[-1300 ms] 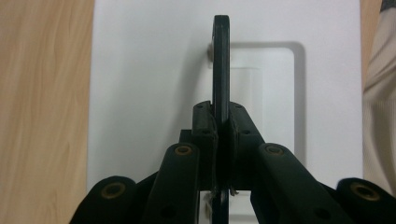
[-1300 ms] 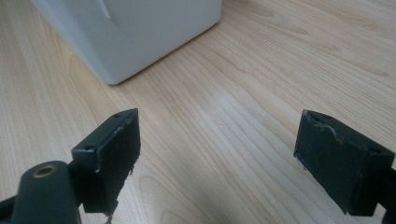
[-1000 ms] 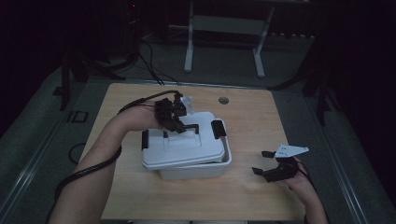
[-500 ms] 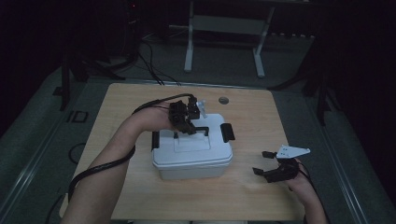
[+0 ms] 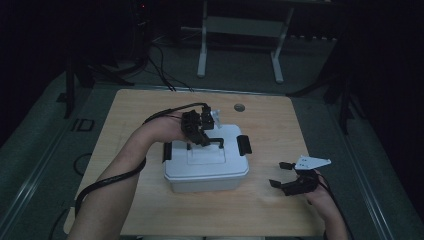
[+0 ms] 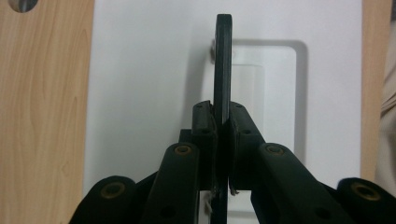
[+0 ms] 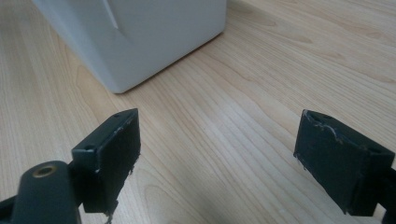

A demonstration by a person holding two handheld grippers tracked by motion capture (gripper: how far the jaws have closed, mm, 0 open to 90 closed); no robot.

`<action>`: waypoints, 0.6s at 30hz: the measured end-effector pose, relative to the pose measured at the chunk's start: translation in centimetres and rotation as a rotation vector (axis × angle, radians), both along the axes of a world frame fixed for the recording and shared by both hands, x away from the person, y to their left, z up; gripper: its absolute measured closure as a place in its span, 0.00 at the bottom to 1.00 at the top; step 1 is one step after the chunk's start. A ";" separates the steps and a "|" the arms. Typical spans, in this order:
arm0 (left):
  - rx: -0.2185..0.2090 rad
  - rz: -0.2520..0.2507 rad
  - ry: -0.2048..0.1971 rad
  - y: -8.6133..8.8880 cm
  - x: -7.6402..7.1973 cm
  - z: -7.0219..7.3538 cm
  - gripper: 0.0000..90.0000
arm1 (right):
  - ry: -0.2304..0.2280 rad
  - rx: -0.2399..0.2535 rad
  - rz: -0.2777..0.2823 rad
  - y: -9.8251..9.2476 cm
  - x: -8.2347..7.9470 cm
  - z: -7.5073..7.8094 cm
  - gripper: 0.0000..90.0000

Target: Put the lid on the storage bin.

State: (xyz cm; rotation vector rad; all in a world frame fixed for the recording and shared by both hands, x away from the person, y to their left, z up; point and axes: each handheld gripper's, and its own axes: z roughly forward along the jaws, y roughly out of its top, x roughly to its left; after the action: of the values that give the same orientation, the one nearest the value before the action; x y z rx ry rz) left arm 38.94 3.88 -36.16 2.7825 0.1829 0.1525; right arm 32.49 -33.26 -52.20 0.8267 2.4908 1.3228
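Note:
A white lidded box (image 5: 205, 172) stands near the middle of the wooden table (image 5: 135, 110). It has a black latch (image 5: 244, 145) at each end. My left gripper (image 5: 202, 140) comes down on the lid from above and is shut on the black handle (image 5: 216, 143). In the left gripper view the pads (image 6: 205, 123) of the left gripper (image 6: 222, 112) press both sides of the thin handle (image 6: 223, 56) over the white lid (image 6: 149, 70). My right gripper (image 5: 279, 175) rests to the right of the box, open with nothing in it. The right gripper (image 7: 224, 149) faces a corner of the box (image 7: 140, 37).
A round hole (image 5: 239, 107) sits in the tabletop behind the box. Bare wood lies in front of the box and to its left. Beyond the table's far edge are a metal stand's legs (image 5: 240, 45) and cables on the floor.
The left hand and the box have shifted slightly to the right, and the box now sits squarer to the table. The right gripper has not moved.

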 end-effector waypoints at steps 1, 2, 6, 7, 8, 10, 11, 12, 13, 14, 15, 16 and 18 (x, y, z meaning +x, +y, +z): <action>0.001 0.002 -0.004 0.0 0.0 0.0 0.92 | 0.002 0.000 0.001 0.1 0.0 0.0 0.16; 0.010 0.023 -0.029 0.1 0.0 0.0 0.83 | 0.002 -0.003 0.004 0.2 0.0 -0.1 0.16; -0.075 0.088 -0.008 1.2 0.3 0.2 0.53 | 0.002 -0.001 0.007 0.3 0.0 -0.1 0.16; -0.075 0.088 -0.008 1.2 0.3 0.2 0.46 | 0.003 0.002 0.007 0.3 0.0 -0.1 0.16; -0.092 0.099 -0.009 1.5 0.3 0.2 0.41 | 0.003 0.001 0.007 0.3 0.1 -0.1 0.16; -0.105 0.121 -0.012 1.8 0.3 0.1 0.28 | 0.002 -0.002 0.005 0.3 0.1 -0.1 0.16; -0.097 0.128 -0.046 2.1 0.1 -0.1 0.21 | 0.002 0.001 0.005 0.3 0.0 -0.1 0.16; -0.096 0.138 -0.070 2.3 0.0 -0.2 0.17 | -0.001 0.000 0.004 0.4 0.0 -0.1 0.16; -0.096 0.138 -0.070 2.3 0.0 -0.2 0.14 | -0.001 0.000 0.004 0.4 0.0 -0.1 0.16; -0.096 0.154 -0.075 2.4 0.1 -0.4 0.09 | -0.003 0.000 0.003 0.3 0.0 -0.1 0.16; -0.097 0.162 -0.082 2.7 0.1 -0.5 0.09 | -0.003 0.000 0.003 0.3 0.0 -0.1 0.16; -0.106 0.176 -0.099 3.2 0.0 -0.7 0.08 | -0.003 0.002 0.001 0.3 -0.1 0.0 0.16; -0.119 0.189 -0.111 3.8 -0.1 -0.9 0.02 | -0.003 0.001 -0.005 0.2 -0.1 -0.1 0.16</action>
State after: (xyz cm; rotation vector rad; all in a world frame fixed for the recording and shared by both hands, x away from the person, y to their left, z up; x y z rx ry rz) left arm 38.87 7.70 -37.06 2.6269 0.4136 0.3311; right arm 32.41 -33.03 -52.30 0.8300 2.4848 1.3226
